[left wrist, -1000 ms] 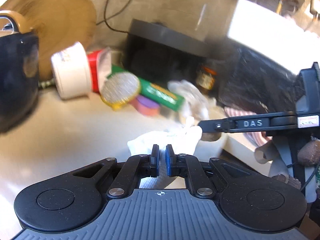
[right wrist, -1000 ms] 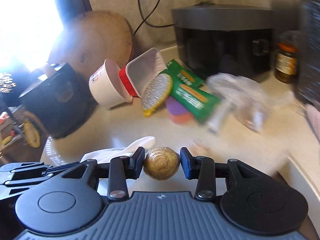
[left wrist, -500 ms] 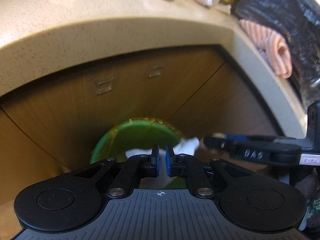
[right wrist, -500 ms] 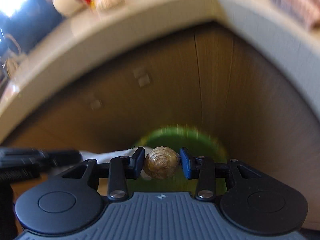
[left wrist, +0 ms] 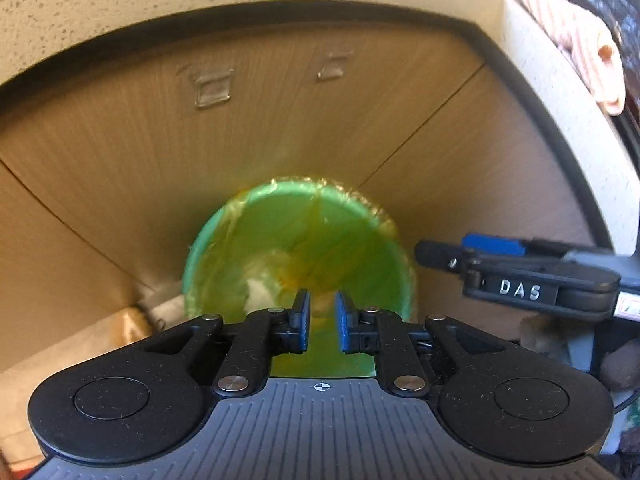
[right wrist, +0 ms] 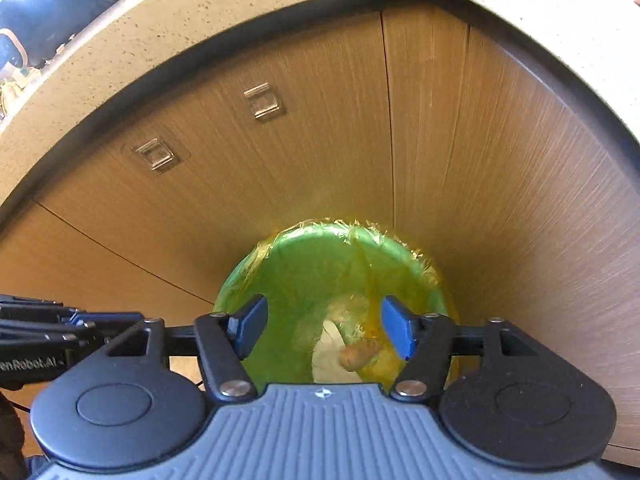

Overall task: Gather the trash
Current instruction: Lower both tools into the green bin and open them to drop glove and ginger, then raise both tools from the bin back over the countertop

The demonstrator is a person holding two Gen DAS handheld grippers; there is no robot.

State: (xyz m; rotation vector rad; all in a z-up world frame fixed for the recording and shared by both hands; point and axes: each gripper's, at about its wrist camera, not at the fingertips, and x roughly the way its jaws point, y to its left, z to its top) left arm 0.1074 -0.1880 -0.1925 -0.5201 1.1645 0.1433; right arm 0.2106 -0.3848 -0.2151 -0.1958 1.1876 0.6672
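Observation:
A green bin (left wrist: 352, 256) (right wrist: 304, 280) lined with a clear yellowish bag stands on the floor against the wooden cabinet. My left gripper (left wrist: 322, 320) hangs over its mouth, jaws opening, a narrow gap and nothing between them. A white tissue (left wrist: 258, 292) lies down inside the bin. My right gripper (right wrist: 322, 330) is also above the bin, jaws opening wide with nothing pressed by the pads. The brown round shell (right wrist: 358, 354) sits below them inside the bin, next to the white tissue (right wrist: 330, 354). The right gripper (left wrist: 444, 254) shows at the right of the left wrist view.
Wooden cabinet doors (right wrist: 328, 128) with clear stick-on hooks (right wrist: 264, 100) rise behind the bin, under the speckled counter edge (left wrist: 120, 32). A pink striped cloth (left wrist: 576, 40) hangs over the counter at the right. A cardboard box (left wrist: 100, 332) sits left of the bin.
Both grippers came down from the countertop to above the bin. The left let go of the white tissue and the right let go of the brown shell; both now lie in the bin.

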